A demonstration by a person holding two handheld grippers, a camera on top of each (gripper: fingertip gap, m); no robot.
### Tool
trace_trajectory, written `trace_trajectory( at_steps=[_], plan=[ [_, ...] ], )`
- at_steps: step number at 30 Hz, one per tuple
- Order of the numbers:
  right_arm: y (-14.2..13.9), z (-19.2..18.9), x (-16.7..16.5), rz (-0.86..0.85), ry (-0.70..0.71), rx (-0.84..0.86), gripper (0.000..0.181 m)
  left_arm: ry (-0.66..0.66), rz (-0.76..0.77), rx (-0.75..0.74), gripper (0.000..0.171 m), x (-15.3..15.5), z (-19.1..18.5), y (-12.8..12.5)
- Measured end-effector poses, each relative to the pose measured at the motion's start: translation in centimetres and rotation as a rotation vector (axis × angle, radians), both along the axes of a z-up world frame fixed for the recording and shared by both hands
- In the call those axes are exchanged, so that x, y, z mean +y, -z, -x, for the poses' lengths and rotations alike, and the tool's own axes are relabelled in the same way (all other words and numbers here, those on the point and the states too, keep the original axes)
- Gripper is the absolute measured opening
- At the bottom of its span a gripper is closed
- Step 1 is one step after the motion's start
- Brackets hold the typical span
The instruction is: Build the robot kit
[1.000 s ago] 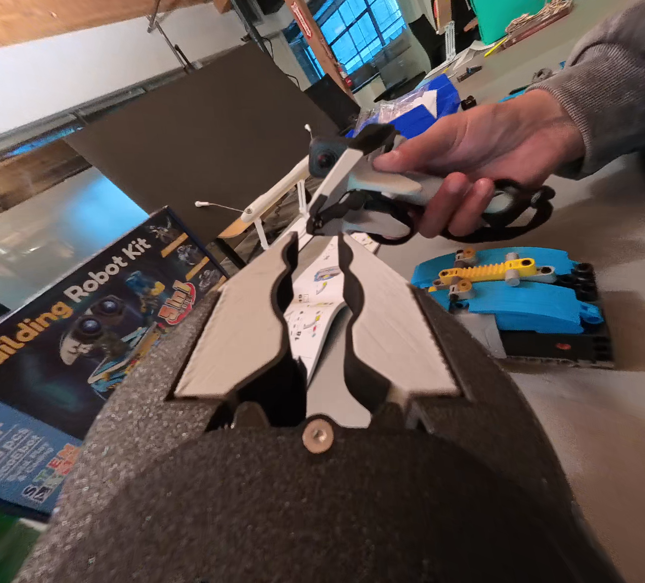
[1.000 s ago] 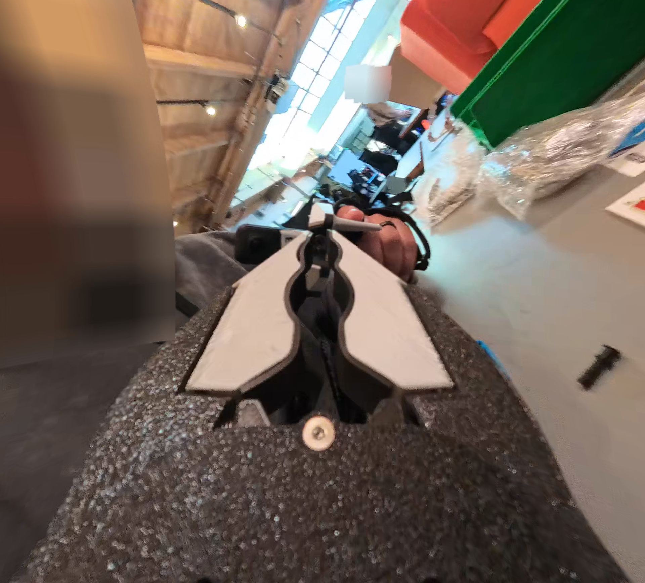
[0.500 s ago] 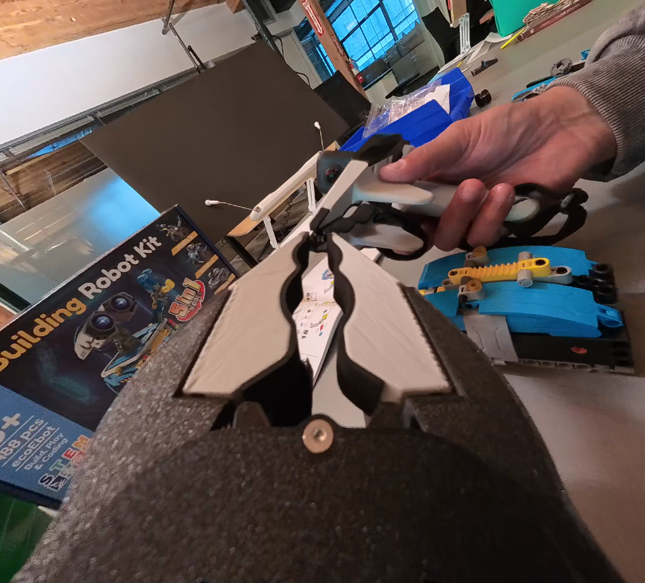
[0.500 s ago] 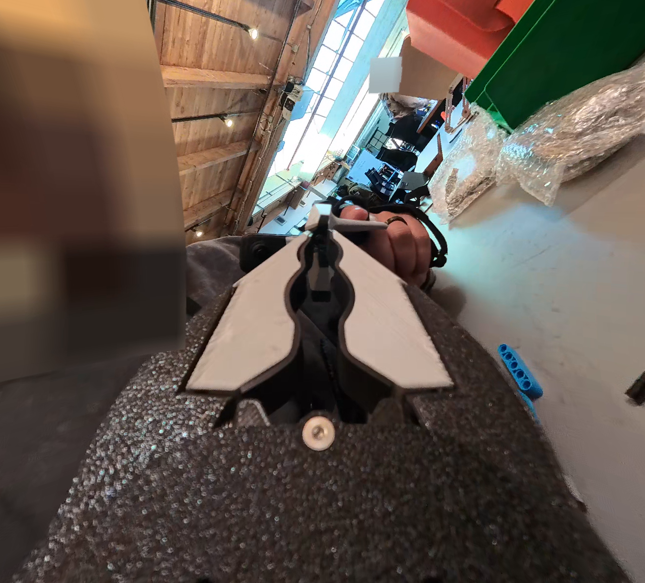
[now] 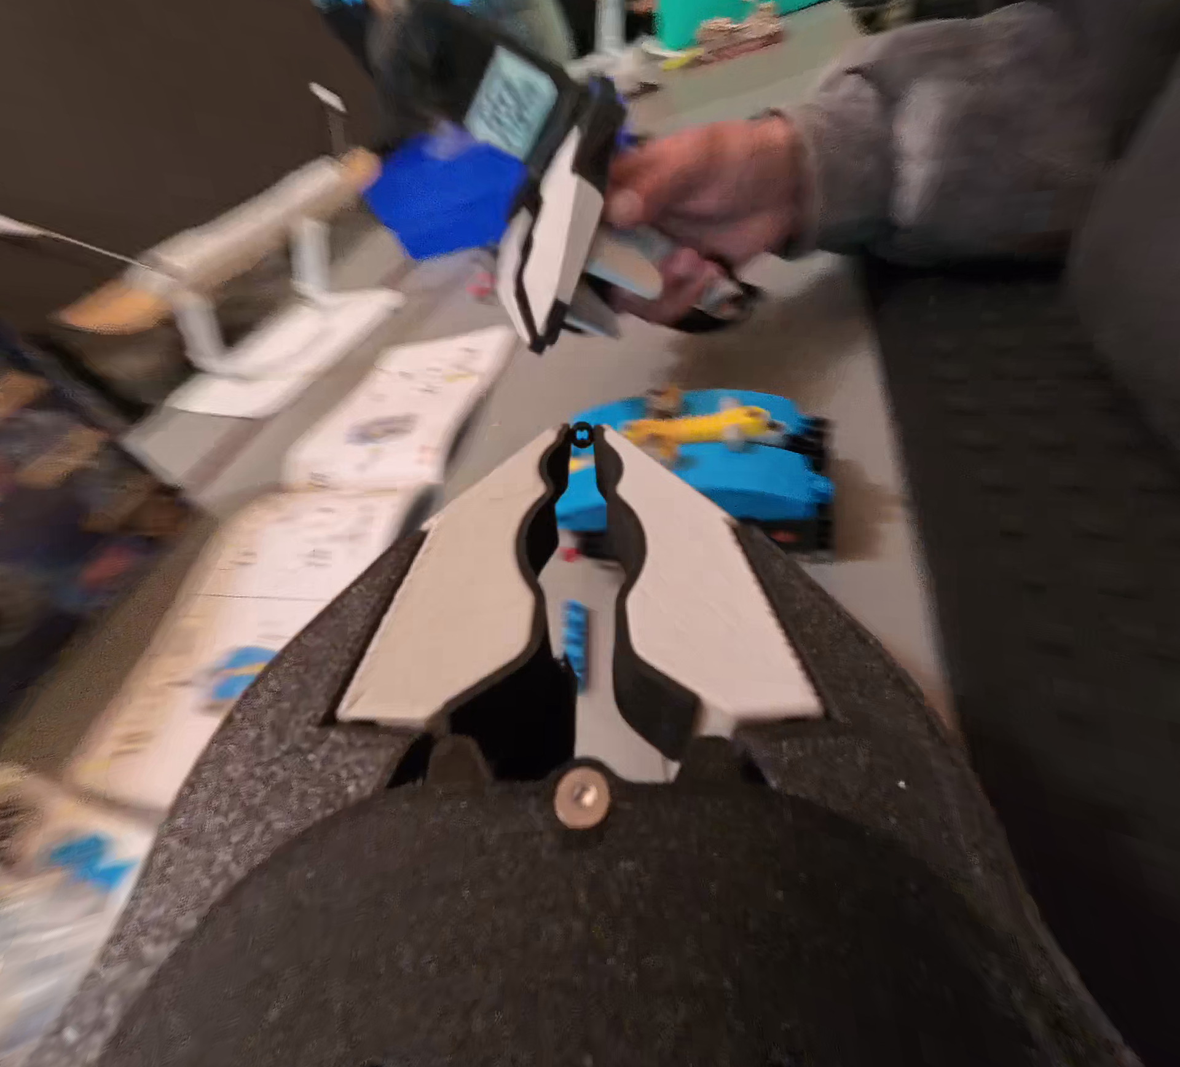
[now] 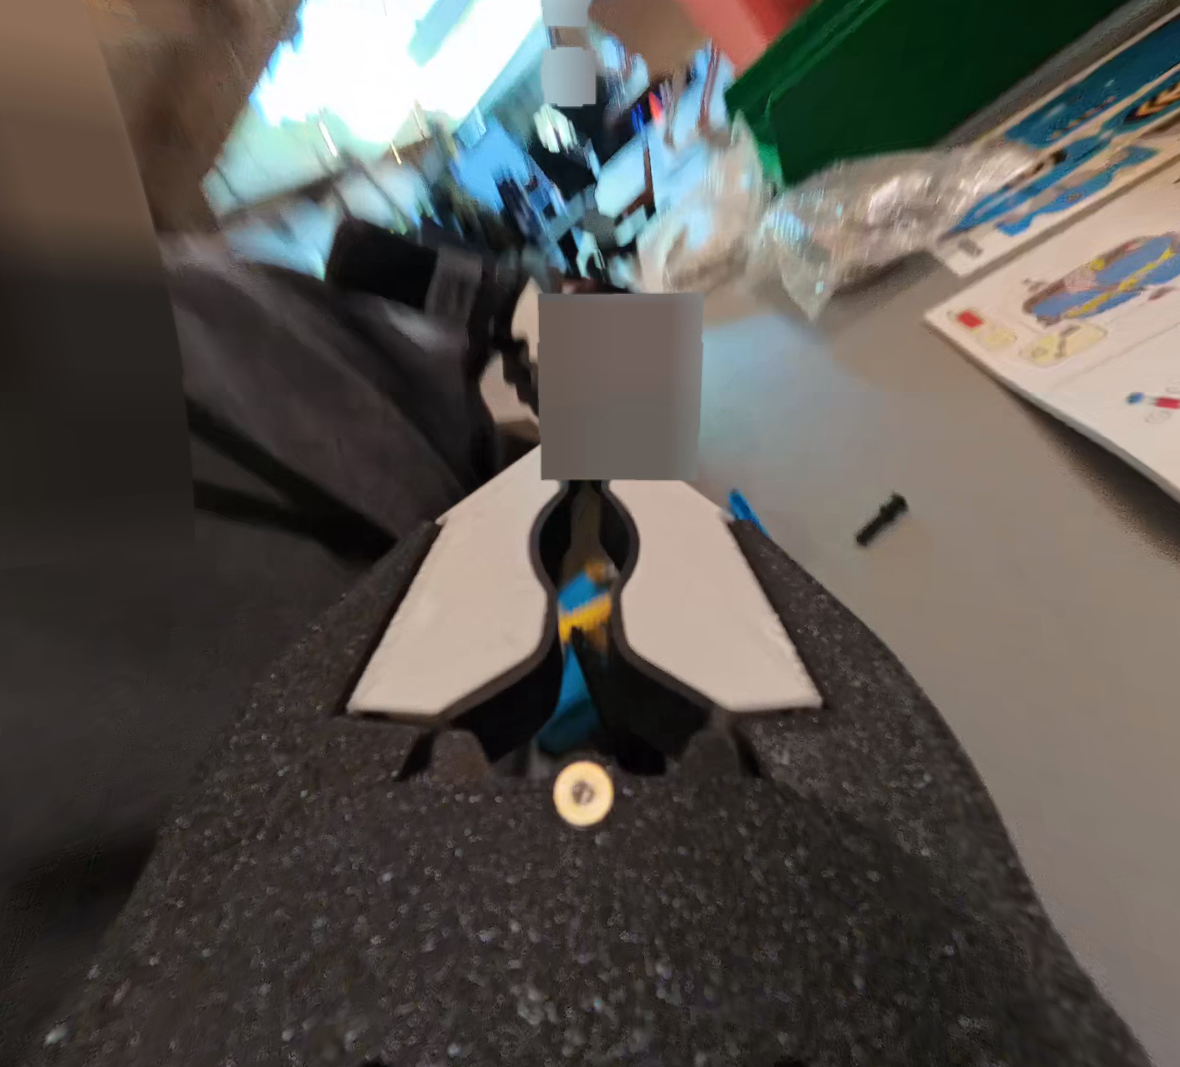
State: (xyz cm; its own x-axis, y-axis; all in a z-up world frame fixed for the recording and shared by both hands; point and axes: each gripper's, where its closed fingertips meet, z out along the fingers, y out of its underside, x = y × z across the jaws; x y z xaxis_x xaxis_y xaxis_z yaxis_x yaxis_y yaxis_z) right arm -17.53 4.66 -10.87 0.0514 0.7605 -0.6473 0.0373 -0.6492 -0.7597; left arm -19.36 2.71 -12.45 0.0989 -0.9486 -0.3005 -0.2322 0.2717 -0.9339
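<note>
Broad grey table [image 6: 830, 621] below both tools. At its far edge, a large green box [image 6: 958, 46] – lid side unseen, contents hidden. Beside that, crumpled clear plastic bags [image 6: 830, 232], fill too blurred to tell. Blue bin [image 5: 447, 193] farther back, contents likewise unreadable. Printed instruction sheets [image 6: 1085, 347] spread flat, coloured diagrams on white, the lettering smeared by motion. Blue-and-yellow brick model [image 5: 702, 461] on black wheels, just beyond the left gripper [image 5: 580, 437]. Left gripper's tips pinched onto a small black ring [image 5: 580, 435], held above the table. Right gripper [image 6: 584, 487] gripped by a hand [image 5: 702, 193], raised over the model – tips covered in its own view, blurred in the other, so gap or contact impossible to tell. Near its right finger, a blue beam [image 6: 744, 509]; farther right, a black pin [image 6: 881, 519].
</note>
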Motion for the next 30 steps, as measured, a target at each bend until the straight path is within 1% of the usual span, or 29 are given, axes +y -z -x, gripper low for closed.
trace_trajectory(
  at_steps=[1,2,3,4,6,8,10,12,13,14,18,19,21,22,23,24,25,26,28,30],
  plan=[
    [1.1,-0.4,-1.2,-0.093,-0.034,-0.109,0.0,0.055,0.093,0.024,0.007,-0.8,0.1,0.8],
    [2.3,-0.8,-1.8,-0.192,-0.036,-0.215,0.0,0.072,0.163,0.028,0.007,-1.0,0.2,1.2],
    [3.1,-1.1,-2.2,-0.281,-0.027,-0.283,0.0,0.097,0.205,0.025,0.007,-1.3,0.1,1.2],
    [3.6,-1.1,-2.7,-0.335,-0.039,-0.314,0.0,0.132,0.236,0.041,0.007,-1.7,-0.1,1.5],
    [3.8,-0.6,-3.8,-0.364,-0.101,-0.329,0.0,0.151,0.242,0.091,0.007,-2.1,-0.5,2.3],
    [4.1,-0.3,-3.2,-0.415,-0.067,-0.378,0.0,0.148,0.219,0.144,0.007,-2.0,-0.8,3.5],
    [4.7,-0.4,-3.2,-0.463,-0.079,-0.437,0.0,0.14,0.226,0.174,0.007,-1.8,-1.0,4.2],
    [5.3,-1.0,-3.3,-0.499,-0.09,-0.476,0.003,0.149,0.242,0.171,0.007,-1.7,-1.2,4.3],
    [5.6,-1.4,-2.9,-0.515,-0.07,-0.502,0.005,0.155,0.248,0.167,0.007,-1.8,-1.2,4.2],
    [5.6,-1.7,-2.7,-0.516,-0.057,-0.503,0.011,0.159,0.255,0.164,0.007,-1.8,-1.3,4.2],
    [5.6,-3.0,-2.9,-0.461,-0.068,-0.473,0.012,0.17,0.276,0.161,0.007,-1.8,-1.4,4.2],
    [5.6,-3.5,-2.7,-0.461,-0.057,-0.472,0.01,0.168,0.278,0.159,0.007,-1.7,-1.4,4.1],
    [4.9,-5.1,-1.8,-0.495,0.012,-0.469,0.0,0.167,0.285,0.154,0.007,-1.6,-1.5,4.1],
    [4.4,-6.0,-1.4,-0.491,0.045,-0.452,0.0,0.164,0.292,0.154,0.007,-1.5,-1.5,4.1],
    [4.6,-6.7,-1.6,-0.445,0.034,-0.458,0.0,0.161,0.296,0.152,0.007,-1.3,-1.6,4.0],
    [5.3,-7.1,-2.4,-0.38,-0.01,-0.476,0.0,0.164,0.302,0.149,0.007,-1.2,-1.7,4.0],
    [5.9,-7.0,-3.4,-0.339,-0.054,-0.478,0.0,0.167,0.31,0.148,0.007,-1.1,-1.8,4.0],
    [6.0,-6.7,-4.0,-0.344,-0.064,-0.458,0.001,0.174,0.321,0.152,0.007,-1.1,-2.0,4.0],
    [5.8,-6.0,-4.6,-0.408,-0.048,-0.426,0.0,0.191,0.339,0.166,0.007,-1.2,-2.5,4.2],
    [6.2,-5.5,-4.6,-0.447,-0.046,-0.463,0.0,0.202,0.33,0.173,0.007,-1.2,-2.9,4.3]
  ],
)
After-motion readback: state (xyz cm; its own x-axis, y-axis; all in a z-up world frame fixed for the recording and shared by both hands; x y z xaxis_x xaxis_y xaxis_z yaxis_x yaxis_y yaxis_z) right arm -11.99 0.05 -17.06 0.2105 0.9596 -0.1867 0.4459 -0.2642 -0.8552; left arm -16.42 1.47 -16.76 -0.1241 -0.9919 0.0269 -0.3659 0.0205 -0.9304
